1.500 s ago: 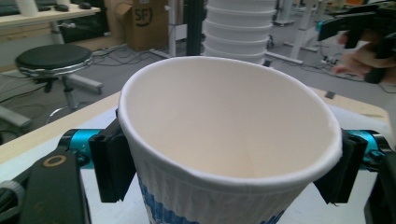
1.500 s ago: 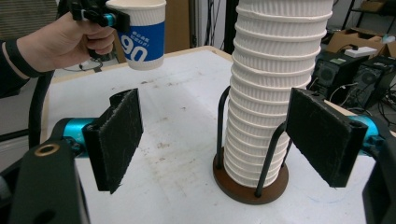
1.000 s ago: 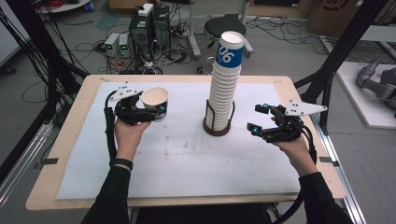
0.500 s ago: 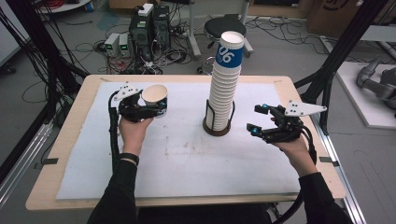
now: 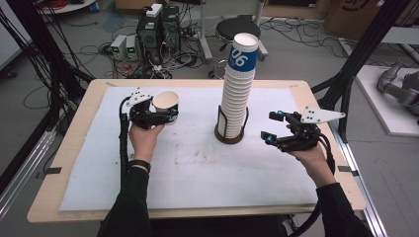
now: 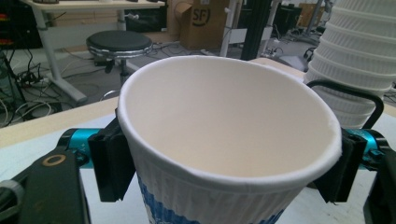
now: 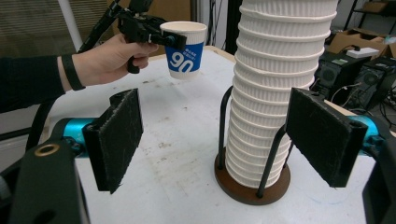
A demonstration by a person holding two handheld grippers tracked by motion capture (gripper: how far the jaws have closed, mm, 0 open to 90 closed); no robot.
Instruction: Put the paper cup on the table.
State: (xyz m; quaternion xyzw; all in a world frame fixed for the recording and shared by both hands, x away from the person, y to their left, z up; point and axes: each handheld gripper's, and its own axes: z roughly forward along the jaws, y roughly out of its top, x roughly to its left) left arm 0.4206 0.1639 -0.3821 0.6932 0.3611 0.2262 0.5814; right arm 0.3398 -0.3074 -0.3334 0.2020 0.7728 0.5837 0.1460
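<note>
Left gripper (image 5: 165, 117) clamps paper cup (image 5: 166, 102) left of cup stack (image 5: 236, 94); right gripper (image 5: 272, 127) open, empty. Next, probably, set cup down.

Black claws (image 5: 276, 129) with teal joints, coarse black pads (image 7: 119, 137), grey three-cornered plates, dark sleeves, black wristband.
</note>
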